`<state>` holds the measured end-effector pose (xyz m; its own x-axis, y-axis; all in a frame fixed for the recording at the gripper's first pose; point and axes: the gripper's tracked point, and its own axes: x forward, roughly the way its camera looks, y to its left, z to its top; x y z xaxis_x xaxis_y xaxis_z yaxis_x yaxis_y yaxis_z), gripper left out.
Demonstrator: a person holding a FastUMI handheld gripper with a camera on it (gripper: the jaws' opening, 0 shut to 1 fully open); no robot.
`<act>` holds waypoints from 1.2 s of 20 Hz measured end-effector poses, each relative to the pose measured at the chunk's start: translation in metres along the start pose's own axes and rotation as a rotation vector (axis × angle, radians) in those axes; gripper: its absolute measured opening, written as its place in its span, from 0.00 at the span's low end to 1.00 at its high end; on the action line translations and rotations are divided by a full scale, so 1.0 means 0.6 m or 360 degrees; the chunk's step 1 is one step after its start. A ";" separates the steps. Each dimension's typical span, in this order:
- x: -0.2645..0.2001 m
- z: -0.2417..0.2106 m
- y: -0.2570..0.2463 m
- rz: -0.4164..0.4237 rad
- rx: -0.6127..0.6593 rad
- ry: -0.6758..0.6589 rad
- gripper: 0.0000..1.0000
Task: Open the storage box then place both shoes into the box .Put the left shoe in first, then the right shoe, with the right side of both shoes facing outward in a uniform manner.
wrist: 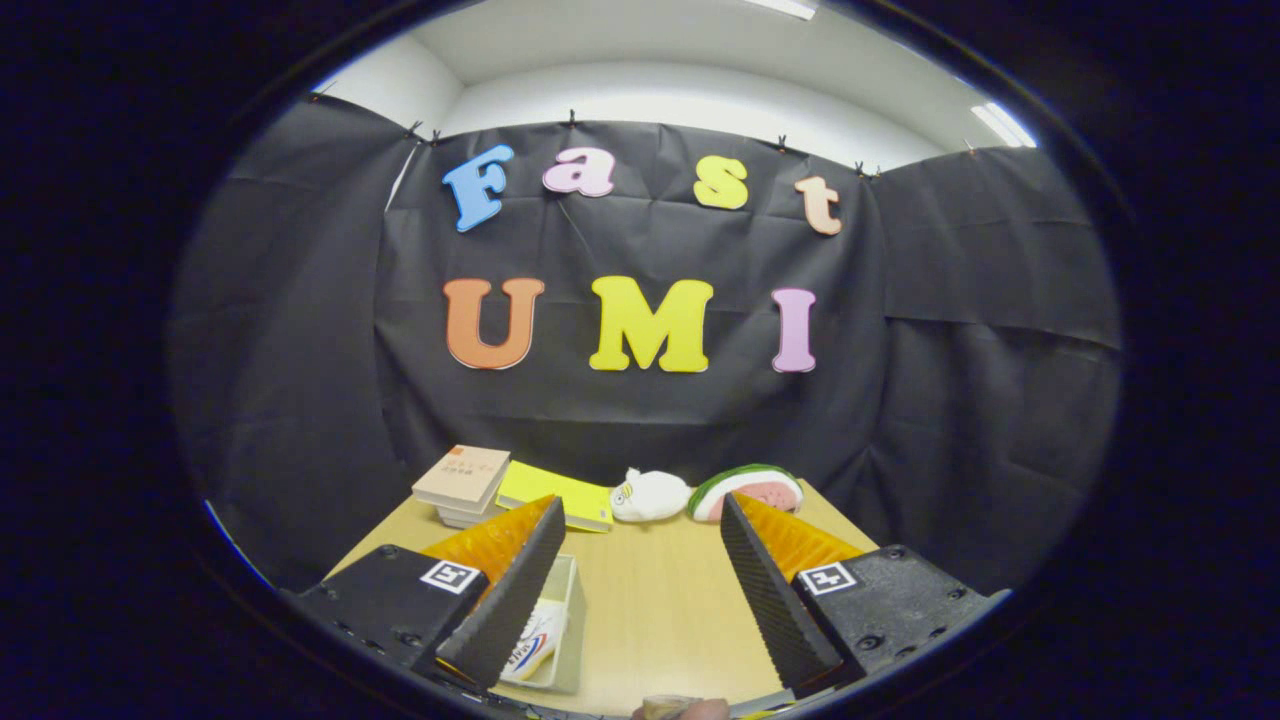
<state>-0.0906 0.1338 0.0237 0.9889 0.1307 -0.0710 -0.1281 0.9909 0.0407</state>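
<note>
My gripper (640, 530) hangs open above the wooden table (650, 600), its two fingers spread wide with only bare tabletop between them. Under and just right of the left finger (510, 590) sits a pale translucent storage box (562, 620). A white shoe (530, 640) with red and blue stripes lies inside it, mostly hidden by that finger. I cannot tell whether a lid is on the box.
Beyond the fingers, at the table's far edge, lie a stack of books (462, 485), a yellow book (555, 495), a white plush toy (648, 496) and a watermelon-slice plush (748, 490). Part of a person's hand (680, 708) shows near the front edge.
</note>
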 end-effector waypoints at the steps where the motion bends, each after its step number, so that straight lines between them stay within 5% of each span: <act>1: -0.006 -0.006 0.005 0.0004 0.0005 -0.0005 1.00; 24: -0.035 -0.024 0.025 -0.0012 -0.0009 0.0042 1.00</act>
<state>-0.1141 0.1462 0.0116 0.9875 0.1241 -0.0972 -0.1213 0.9920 0.0346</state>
